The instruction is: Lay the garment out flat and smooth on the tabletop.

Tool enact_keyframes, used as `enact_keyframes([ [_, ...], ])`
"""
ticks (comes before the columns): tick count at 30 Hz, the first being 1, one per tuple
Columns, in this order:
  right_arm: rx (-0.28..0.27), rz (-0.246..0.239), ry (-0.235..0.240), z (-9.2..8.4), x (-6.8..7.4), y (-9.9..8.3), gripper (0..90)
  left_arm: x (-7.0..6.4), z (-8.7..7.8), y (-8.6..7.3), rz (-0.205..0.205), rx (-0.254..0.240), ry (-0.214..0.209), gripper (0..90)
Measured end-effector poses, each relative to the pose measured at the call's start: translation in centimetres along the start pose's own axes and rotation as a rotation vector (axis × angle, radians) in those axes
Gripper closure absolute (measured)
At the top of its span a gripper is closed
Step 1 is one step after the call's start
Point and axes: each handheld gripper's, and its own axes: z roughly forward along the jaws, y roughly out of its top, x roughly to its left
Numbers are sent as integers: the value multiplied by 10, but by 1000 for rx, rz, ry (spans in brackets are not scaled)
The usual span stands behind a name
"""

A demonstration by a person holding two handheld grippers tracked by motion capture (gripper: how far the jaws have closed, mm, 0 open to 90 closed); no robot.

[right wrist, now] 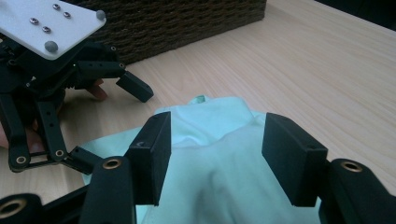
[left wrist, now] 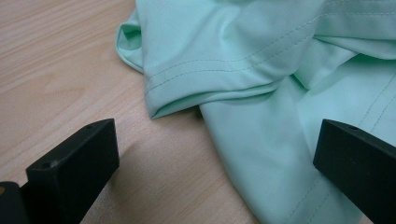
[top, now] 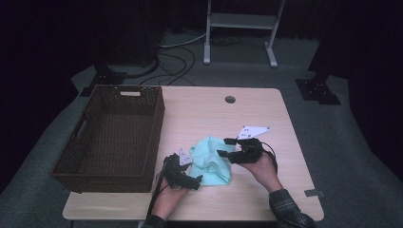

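two tools (top: 192,178) (top: 228,147) flank crumpled mint cloth (top: 211,164)

Mint-green shirt (top: 212,160), crumpled, hemmed sleeve folded over, lies on my table (top: 266,114) beside the basket (top: 114,135).

Both tools sit low and level — left tool (top: 198,180) gaping wide, right tool (top: 226,147) half-spread.

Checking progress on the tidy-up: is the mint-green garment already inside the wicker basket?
No, the mint-green garment lies crumpled on the table, right of the wicker basket.
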Motion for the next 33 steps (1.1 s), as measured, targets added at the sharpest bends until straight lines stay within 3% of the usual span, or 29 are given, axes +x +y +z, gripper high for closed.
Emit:
enact_keyframes([
  [33,7,-12,45,28,6,23,457,0,0,0,1,0,0,0],
])
